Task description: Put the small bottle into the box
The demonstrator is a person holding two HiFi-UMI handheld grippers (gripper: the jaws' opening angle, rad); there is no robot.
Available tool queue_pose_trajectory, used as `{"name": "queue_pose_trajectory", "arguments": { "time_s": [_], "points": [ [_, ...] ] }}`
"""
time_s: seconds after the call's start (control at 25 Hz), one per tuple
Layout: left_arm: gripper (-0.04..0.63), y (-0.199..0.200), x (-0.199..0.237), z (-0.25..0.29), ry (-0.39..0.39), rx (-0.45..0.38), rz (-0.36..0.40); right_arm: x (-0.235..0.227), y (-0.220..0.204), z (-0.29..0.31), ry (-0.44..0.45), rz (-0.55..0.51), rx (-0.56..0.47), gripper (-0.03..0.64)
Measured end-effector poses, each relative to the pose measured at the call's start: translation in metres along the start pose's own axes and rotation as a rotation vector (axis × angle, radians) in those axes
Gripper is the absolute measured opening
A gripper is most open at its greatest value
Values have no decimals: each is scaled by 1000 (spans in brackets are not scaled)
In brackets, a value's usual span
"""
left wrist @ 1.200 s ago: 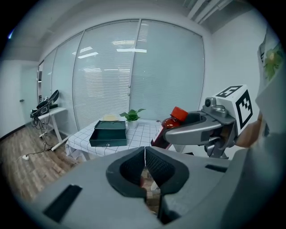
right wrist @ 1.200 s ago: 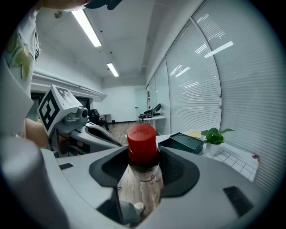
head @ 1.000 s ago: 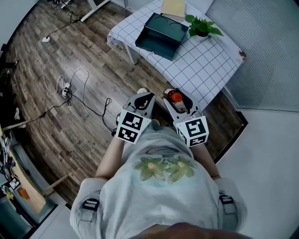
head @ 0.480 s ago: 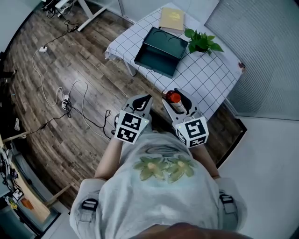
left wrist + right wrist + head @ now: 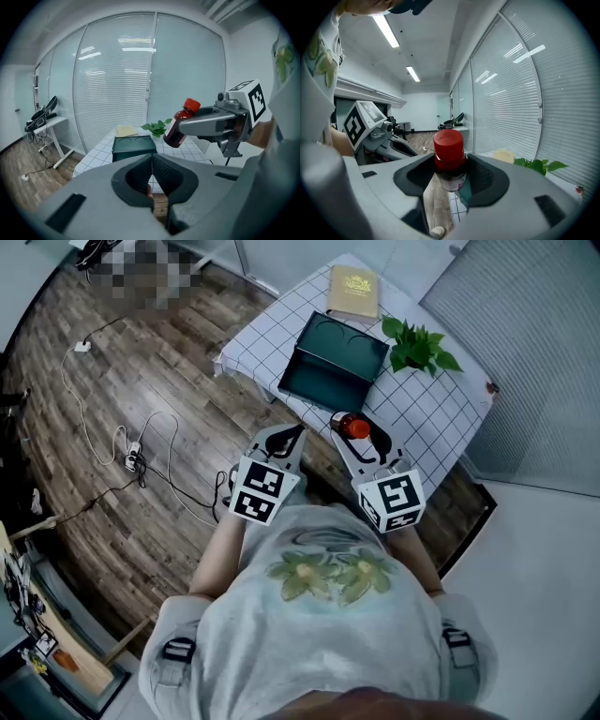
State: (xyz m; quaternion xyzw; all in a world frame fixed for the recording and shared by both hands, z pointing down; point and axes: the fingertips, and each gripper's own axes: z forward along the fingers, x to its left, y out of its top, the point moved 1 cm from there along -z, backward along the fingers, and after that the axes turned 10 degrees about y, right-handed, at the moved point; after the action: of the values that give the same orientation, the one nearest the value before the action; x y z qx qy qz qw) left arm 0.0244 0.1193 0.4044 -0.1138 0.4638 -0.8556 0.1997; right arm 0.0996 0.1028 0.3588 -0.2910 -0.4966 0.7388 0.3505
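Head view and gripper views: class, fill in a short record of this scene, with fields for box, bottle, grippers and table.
box: dark green box, lid open, on the table
bottle: small bottle, red cap, not yet in the box
right gripper: shut on the small bottle
left gripper: shut, nothing between its jaws
also on table: plant, tan book

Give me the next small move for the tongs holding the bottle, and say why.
Probably carry the right tongs forward over the table toward the open box. They are shut on the small bottle, which hangs in the air by the table's near edge, while the box lies further on with its lid up, so the bottle is not yet above it.
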Motion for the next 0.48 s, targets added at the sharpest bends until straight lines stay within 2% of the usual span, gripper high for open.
{"name": "queue_pose_trajectory", "arguments": {
  "time_s": [0.48],
  "points": [
    [12,19,50,35,-21,-13,-12,-30,17,51,-18,-2,11,216]
  ]
}}
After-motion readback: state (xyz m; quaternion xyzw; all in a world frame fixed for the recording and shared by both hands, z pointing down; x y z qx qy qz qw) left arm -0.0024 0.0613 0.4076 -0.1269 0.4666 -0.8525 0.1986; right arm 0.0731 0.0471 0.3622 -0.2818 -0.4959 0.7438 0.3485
